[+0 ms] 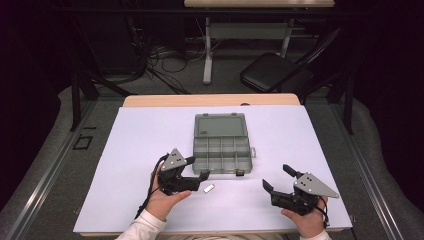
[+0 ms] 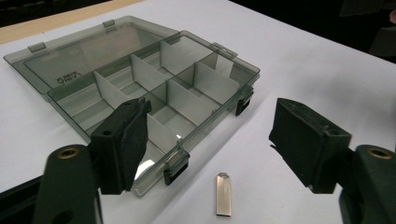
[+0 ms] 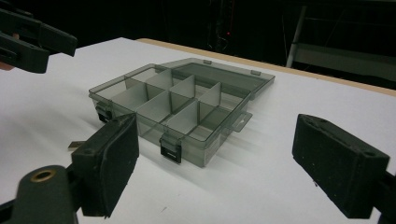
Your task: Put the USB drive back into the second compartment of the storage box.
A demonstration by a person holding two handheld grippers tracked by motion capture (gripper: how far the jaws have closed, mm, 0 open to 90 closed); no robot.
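The small flat silver metal piece (image 2: 223,194) is lying on the white surface (image 1: 150,135), just in front of the clear grey plastic box (image 1: 222,143). The left gripper (image 2: 210,140) is hanging over it, released, and the piece's long side is pointing along the gap. The right gripper (image 1: 278,178) is waiting farther away, released too.

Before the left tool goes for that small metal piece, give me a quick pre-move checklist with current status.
1. Metal piece lies flat on the white table cover, free of the organizer box: ok.
2. Left tool lined up on the piece, which sits between and just ahead of its jaws: ok.
3. Left jaws apart, pads not touching the piece: ok.
4. Box lid folded back, compartments exposed: ok.
5. Compartments look empty: ok.
6. Right tool open, holding nothing, away from the piece: ok.
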